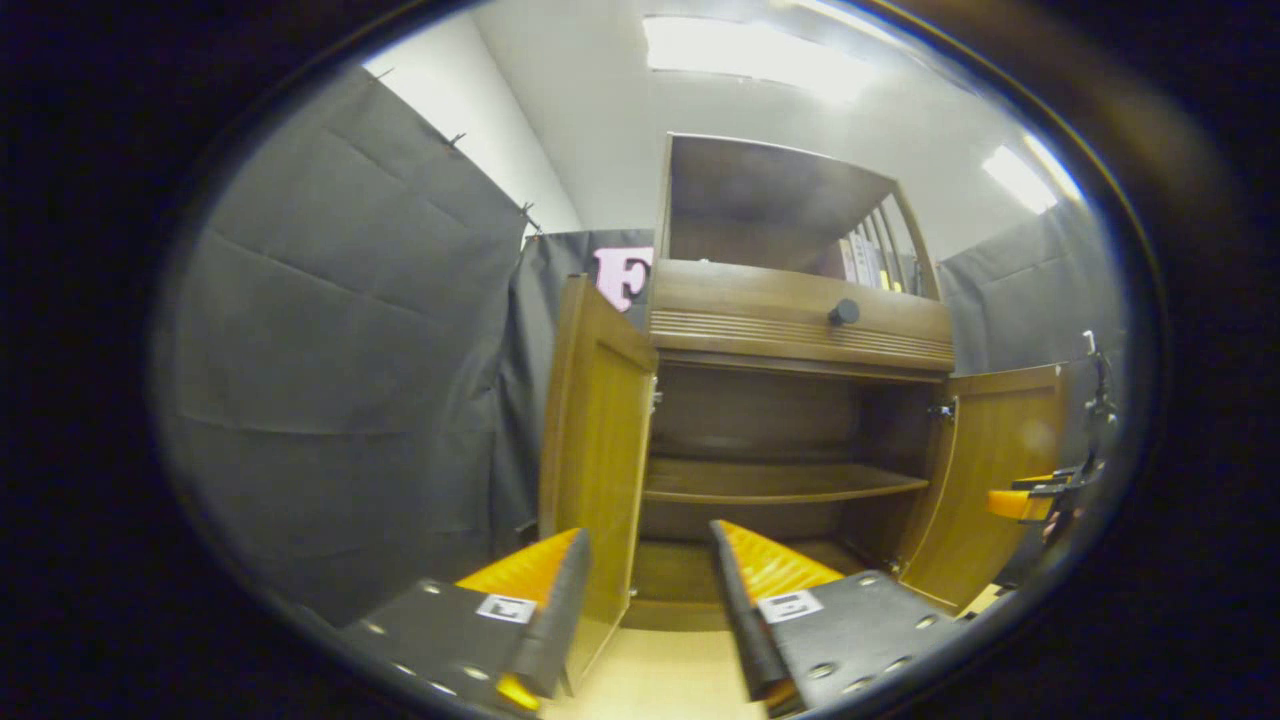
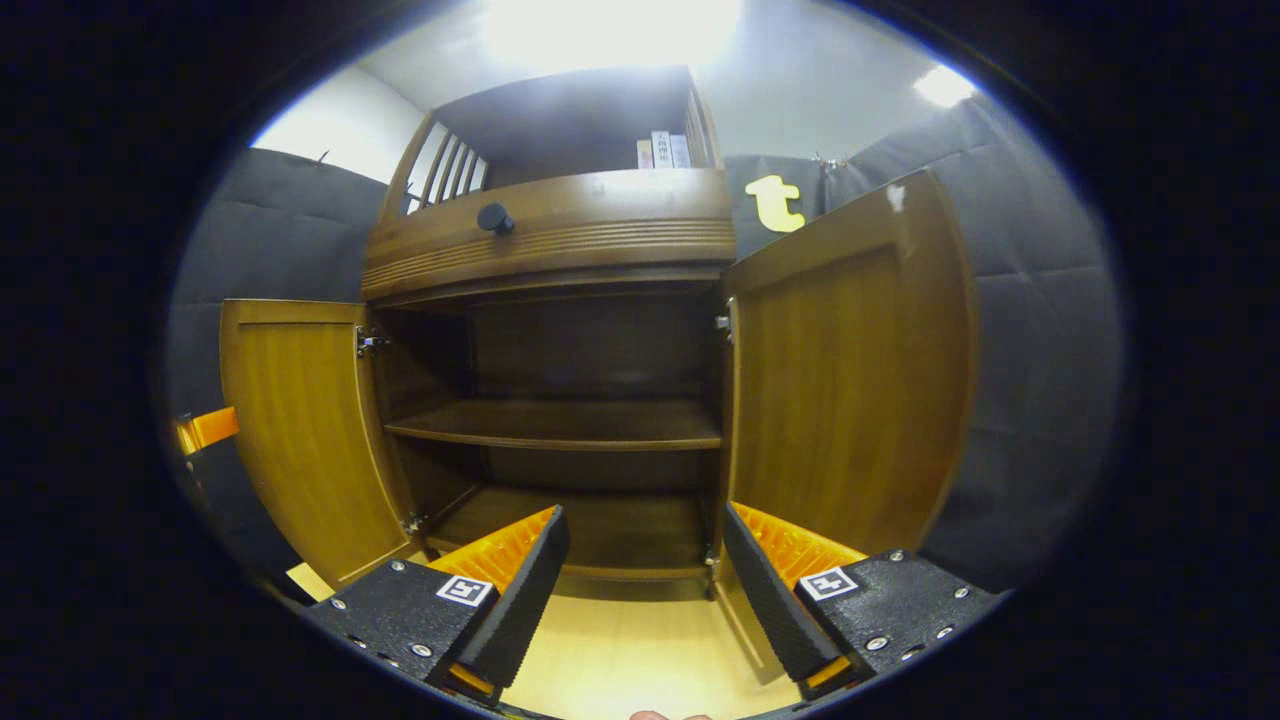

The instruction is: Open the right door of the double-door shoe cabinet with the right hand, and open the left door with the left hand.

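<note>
The cabinet [image 1: 800, 330] stands on a pale floor [image 1: 660, 670] against the dark booth cloth, and both of its lower doors are swung wide open. In the left gripper view the left door [image 1: 595, 450] hangs out from the cabinet's left edge, its inner face turned toward the opening, with its free edge just above the left gripper [image 1: 650, 600]. That gripper is released, its two fingers spread well apart and grasping nothing; the door's lower corner shows between them. The right door [image 1: 995, 480] stands out from the cabinet's right edge, and just beyond its free edge the right gripper [image 1: 1035, 495] shows small and far off.

In the right gripper view the right door [image 2: 850, 380] fills the space beside the cabinet's right edge, and the left door [image 2: 305, 430] stands open at the left edge. The right gripper [image 2: 640, 590] is released too, fingers parted wide with bare floor and the cabinet's bottom front edge between them, touching neither door.

Inside, a single shelf [image 2: 560, 425] crosses the compartment. Above the doors runs a drawer front with a dark round knob [image 2: 493, 217], and on top sits an open rack with books [image 2: 665, 150] at its right end.
</note>
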A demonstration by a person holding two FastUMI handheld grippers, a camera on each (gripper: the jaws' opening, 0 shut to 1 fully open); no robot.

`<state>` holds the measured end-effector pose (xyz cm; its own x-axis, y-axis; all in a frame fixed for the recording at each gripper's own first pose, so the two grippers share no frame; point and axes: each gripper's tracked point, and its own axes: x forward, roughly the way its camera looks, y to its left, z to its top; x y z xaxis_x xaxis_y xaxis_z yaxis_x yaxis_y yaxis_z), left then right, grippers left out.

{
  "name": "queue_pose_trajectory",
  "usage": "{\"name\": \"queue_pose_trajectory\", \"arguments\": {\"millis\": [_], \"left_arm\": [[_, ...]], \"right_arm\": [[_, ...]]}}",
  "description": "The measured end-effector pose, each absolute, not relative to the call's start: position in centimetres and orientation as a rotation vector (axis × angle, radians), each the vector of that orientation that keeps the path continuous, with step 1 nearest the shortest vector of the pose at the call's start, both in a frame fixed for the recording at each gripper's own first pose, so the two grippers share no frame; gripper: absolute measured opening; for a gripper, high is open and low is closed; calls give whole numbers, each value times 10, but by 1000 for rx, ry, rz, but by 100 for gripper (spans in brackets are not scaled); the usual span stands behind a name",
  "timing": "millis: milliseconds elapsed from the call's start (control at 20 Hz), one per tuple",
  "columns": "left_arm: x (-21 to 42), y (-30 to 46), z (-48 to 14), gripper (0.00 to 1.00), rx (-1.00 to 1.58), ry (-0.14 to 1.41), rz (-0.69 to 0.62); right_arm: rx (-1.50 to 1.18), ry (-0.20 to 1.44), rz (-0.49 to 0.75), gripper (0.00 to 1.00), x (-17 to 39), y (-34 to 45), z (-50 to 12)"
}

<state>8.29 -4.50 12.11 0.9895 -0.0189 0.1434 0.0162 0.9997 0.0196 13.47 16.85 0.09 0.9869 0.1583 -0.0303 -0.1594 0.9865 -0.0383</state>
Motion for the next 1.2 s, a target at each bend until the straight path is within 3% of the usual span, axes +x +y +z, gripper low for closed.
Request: {"name": "queue_pose_trajectory", "arguments": {"millis": [50, 100, 200, 300, 600, 800, 1200], "left_arm": [[86, -55, 124, 100, 26, -148, -3], [93, -66, 126, 100, 29, -144, 10], [101, -99, 131, 100, 17, -134, 15], [105, -129, 140, 100, 10, -131, 8], [84, -198, 143, 100, 69, -134, 22], [56, -212, 117, 100, 32, -105, 103], [-21, -195, 120, 100, 113, -110, 207]], "right_arm": [[-44, 19, 155, 95, 134, 162, 5], [-40, 19, 159, 91, 133, 155, 8], [-12, 7, 169, 95, 131, 143, 13], [19, 1, 168, 92, 127, 130, 15], [-2, 10, 260, 94, 106, 111, 2], [-18, 42, 374, 94, 79, 110, -16], [24, 64, 434, 94, 64, 118, -21]]}}
